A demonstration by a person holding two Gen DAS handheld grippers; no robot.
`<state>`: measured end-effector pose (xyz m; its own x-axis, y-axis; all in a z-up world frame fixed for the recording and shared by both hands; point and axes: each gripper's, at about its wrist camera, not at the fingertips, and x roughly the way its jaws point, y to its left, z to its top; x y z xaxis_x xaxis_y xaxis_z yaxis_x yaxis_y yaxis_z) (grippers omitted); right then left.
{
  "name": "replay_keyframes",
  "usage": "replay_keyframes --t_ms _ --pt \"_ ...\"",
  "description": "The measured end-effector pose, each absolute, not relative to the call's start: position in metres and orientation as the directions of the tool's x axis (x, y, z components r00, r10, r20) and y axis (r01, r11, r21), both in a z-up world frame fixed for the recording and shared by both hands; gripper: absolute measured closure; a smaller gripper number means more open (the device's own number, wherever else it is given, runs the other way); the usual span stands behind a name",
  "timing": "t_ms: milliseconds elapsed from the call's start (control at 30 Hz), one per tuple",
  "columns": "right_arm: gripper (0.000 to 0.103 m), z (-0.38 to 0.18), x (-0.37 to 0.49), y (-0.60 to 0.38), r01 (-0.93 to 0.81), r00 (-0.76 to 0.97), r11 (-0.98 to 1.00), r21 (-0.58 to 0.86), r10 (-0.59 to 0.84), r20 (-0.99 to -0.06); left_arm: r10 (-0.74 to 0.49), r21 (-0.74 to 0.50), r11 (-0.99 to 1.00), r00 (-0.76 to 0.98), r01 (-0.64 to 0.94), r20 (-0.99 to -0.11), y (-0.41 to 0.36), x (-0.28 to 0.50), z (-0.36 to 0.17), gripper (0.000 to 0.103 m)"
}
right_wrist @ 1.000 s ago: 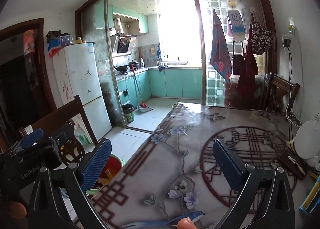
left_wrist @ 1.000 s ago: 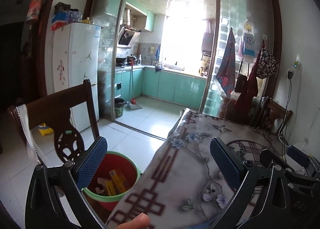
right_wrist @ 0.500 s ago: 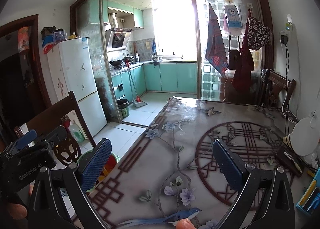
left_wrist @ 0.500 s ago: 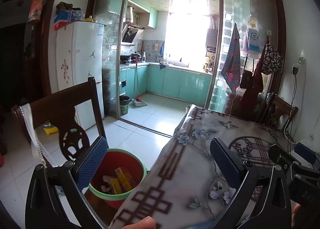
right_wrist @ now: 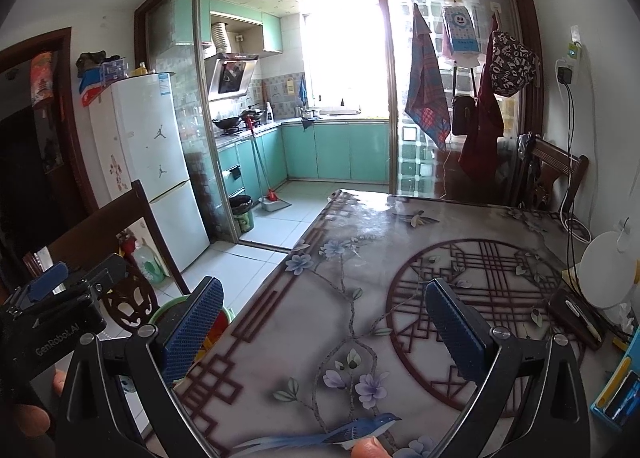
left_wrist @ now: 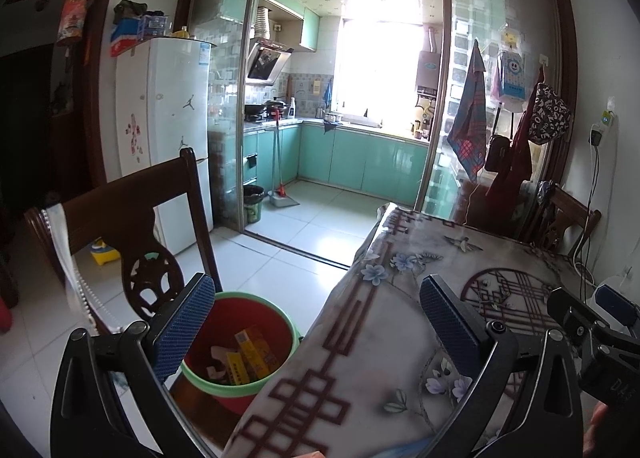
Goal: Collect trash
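Observation:
A red bin with a green rim (left_wrist: pixel 240 346) stands on the floor at the table's left side, holding yellow boxes (left_wrist: pixel 250 358) and white scraps. Part of it shows in the right wrist view (right_wrist: pixel 180 306). My left gripper (left_wrist: pixel 316 326) is open and empty, above the table's left edge and the bin. My right gripper (right_wrist: pixel 324 326) is open and empty, above the patterned tablecloth (right_wrist: pixel 360 298). The tablecloth area in front of both grippers shows no loose trash.
A dark wooden chair (left_wrist: pixel 132 218) stands left of the bin. A white round lamp (right_wrist: pixel 608 274), a dark phone-like case (right_wrist: pixel 576 318) and a blue tray (right_wrist: pixel 620 394) sit at the table's right edge. A fridge (left_wrist: pixel 168 138) and a kitchen doorway lie behind.
Both grippers have lifted and drawn back a little, so the view is higher and more of the bin and table shows. Jaws stay open.

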<state>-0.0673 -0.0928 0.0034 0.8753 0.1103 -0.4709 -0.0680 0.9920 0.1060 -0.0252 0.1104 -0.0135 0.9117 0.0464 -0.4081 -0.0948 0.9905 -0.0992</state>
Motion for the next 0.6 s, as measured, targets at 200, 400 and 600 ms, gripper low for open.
replay_keyframes --t_ms 200,400,600 --pt "0.001 0.0030 -0.0668 -0.0935 -0.066 0.875 0.992 0.106 0.108 -0.472 0.046 -0.103 0.990 0.911 -0.097 -0.410 0.1102 -0.0250 -0.0134 0.000" --pt "0.001 0.0025 -0.0674 -0.0942 -0.063 0.873 0.992 0.106 0.107 -0.476 0.044 -0.102 0.990 0.910 -0.094 -0.412 0.1098 -0.0241 -0.0130 0.000" --pt "0.001 0.0003 -0.0681 -0.0956 -0.057 0.873 0.994 0.097 0.097 -0.478 0.035 -0.110 0.990 0.907 -0.089 -0.419 0.1086 -0.0225 -0.0141 0.000"
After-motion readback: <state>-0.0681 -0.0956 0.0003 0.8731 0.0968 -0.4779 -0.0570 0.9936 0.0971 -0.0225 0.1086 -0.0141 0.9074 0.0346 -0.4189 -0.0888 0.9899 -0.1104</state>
